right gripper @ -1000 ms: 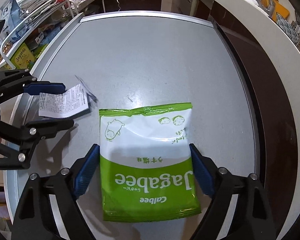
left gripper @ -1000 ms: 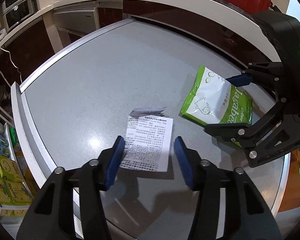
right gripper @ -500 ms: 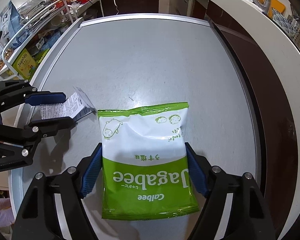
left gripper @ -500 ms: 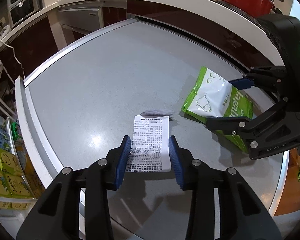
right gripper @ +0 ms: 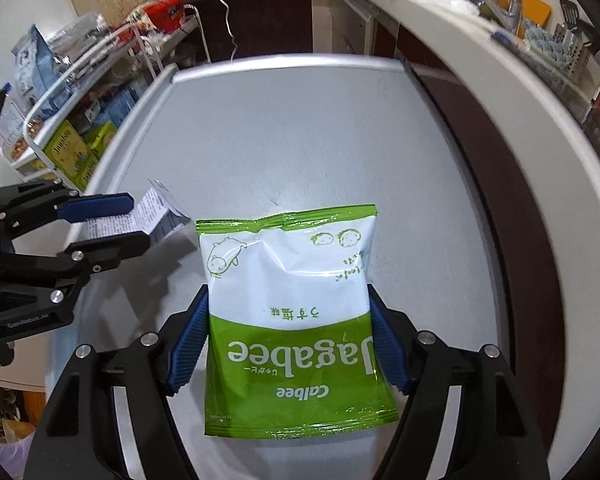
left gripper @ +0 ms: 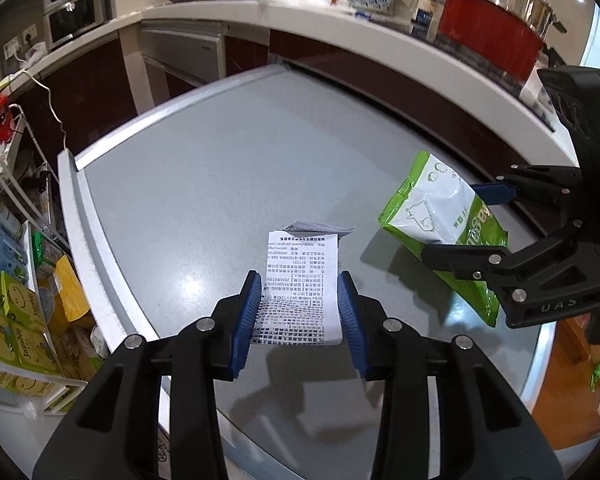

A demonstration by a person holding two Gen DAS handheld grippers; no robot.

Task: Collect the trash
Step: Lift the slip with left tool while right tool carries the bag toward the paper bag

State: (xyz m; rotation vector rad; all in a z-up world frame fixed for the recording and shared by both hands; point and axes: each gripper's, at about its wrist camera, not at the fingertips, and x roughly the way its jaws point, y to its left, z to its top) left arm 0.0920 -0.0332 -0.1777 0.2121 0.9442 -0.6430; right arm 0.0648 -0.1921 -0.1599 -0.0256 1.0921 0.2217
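Observation:
A white printed receipt (left gripper: 302, 252) hangs just above the grey table (left gripper: 220, 184), my left gripper (left gripper: 299, 280) shut on its near end. In the right wrist view the same receipt (right gripper: 156, 216) curls out past the left gripper (right gripper: 138, 219). A green and white Jagabee snack bag (right gripper: 288, 272) sits between the blue pads of my right gripper (right gripper: 288, 300). Its jaws are still closing, and the pads press the bag's two long sides. In the left wrist view the bag (left gripper: 432, 208) is tilted off the table in the right gripper (left gripper: 452, 220), with a shadow under it.
A white wire rack (left gripper: 12, 320) with several snack boxes stands beyond the table's left edge. A curved white kitchen counter (left gripper: 340, 28) runs behind the table, with a red pot (left gripper: 488, 40) and dishes on it. The table's raised rim (right gripper: 148, 100) runs along its left side.
My left jaws closed onto the receipt and raised it off the table. My right jaws narrowed against the snack bag's sides, and the bag has come up from the surface.

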